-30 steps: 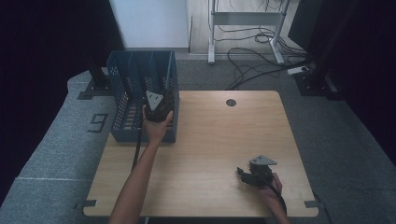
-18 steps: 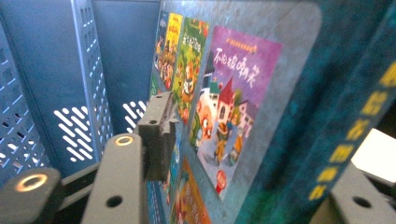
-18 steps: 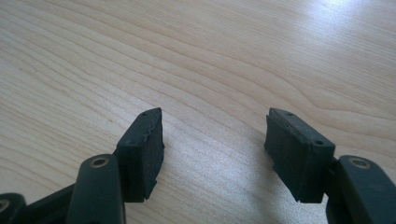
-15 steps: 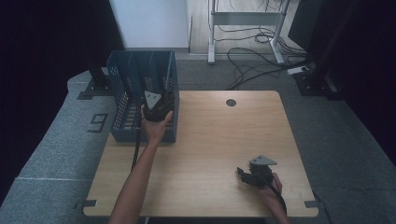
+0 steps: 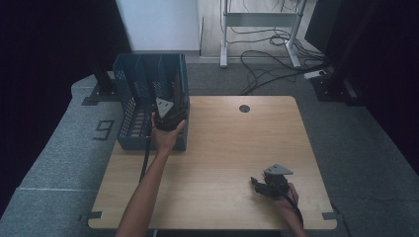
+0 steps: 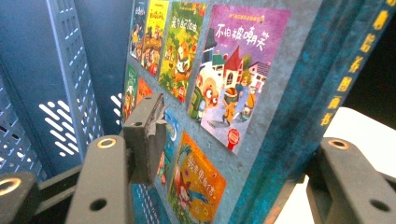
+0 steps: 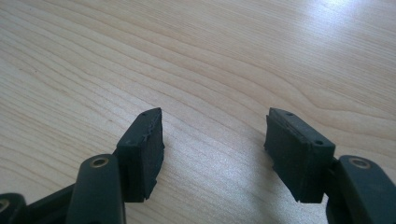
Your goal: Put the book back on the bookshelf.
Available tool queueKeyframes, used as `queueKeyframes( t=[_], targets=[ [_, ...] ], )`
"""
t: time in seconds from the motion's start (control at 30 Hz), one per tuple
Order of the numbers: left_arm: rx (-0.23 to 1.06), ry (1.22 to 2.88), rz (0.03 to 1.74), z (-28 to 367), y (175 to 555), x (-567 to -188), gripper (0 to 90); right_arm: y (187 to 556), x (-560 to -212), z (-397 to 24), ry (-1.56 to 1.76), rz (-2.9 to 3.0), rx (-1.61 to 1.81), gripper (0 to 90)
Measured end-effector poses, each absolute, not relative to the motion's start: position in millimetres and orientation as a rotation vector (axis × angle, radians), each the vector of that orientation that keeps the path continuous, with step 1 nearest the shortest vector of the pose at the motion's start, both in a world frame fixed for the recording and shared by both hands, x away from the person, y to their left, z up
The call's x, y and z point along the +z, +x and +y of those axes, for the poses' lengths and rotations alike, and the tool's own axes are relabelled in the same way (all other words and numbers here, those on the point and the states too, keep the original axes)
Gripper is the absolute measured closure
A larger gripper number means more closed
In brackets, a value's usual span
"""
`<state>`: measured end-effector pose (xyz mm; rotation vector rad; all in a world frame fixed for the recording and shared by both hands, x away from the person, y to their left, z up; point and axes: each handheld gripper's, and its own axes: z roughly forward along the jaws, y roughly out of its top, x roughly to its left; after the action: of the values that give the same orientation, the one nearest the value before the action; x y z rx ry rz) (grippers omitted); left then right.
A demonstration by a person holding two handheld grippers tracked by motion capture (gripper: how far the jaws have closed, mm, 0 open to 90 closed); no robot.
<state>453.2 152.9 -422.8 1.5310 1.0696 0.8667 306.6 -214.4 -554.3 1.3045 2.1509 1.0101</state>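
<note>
High view first: the left gripper (image 5: 170,112) is at the near right corner of the blue basket (image 5: 129,94), which stands on the far left part of the wooden table (image 5: 217,148); the person's left hand (image 5: 167,134) holds it from behind, and the forearm comes in from the bottom edge. From above I cannot see clearly what is between its jaws. The right gripper (image 5: 262,185) rests low on the near right part of the table, well apart from the basket, with the right hand (image 5: 286,197) behind it. Left gripper view next: a teal book (image 6: 224,93) with small colourful cover pictures stands almost upright, a little tilted, inside the basket beside its perforated wall (image 6: 70,93). The book is between the two jaws, whose pads have just been opening; the left pad (image 6: 147,135) is very near the cover, and I cannot tell if it touches it. The right jaw is at the spine side with yellow characters. Right gripper view last: the jaws are widely apart, nothing is between them, and they are just above the bare wood (image 7: 210,60).
</note>
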Motion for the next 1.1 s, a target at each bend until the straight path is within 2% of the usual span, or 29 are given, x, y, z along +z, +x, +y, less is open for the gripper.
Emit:
queueKeyframes(
  t=[0.13,0.23,0.4,0.5,0.77,1.1],
  targets=[
    [0.864,1.533,1.069,153,453,-424,44.5,307,-554,-214,1.305,2.151,1.010,36.4],
    [0.862,1.538,1.062,152,453,-424,48.6,307,-554,-214,1.305,2.151,1.010,36.4],
    [0.860,1.538,1.065,152,453,-425,48.7,307,-554,-214,1.304,2.151,1.010,36.4],
    [0.873,1.545,1.043,152,452,-425,54.9,307,-554,-214,1.304,2.151,1.010,36.4],
    [0.886,1.531,1.060,161,455,-424,61.9,307,-554,-214,1.305,2.151,1.010,36.4],
    [0.848,1.493,1.086,170,459,-424,62.9,307,-554,-214,1.304,2.151,1.010,36.4]
  ],
)
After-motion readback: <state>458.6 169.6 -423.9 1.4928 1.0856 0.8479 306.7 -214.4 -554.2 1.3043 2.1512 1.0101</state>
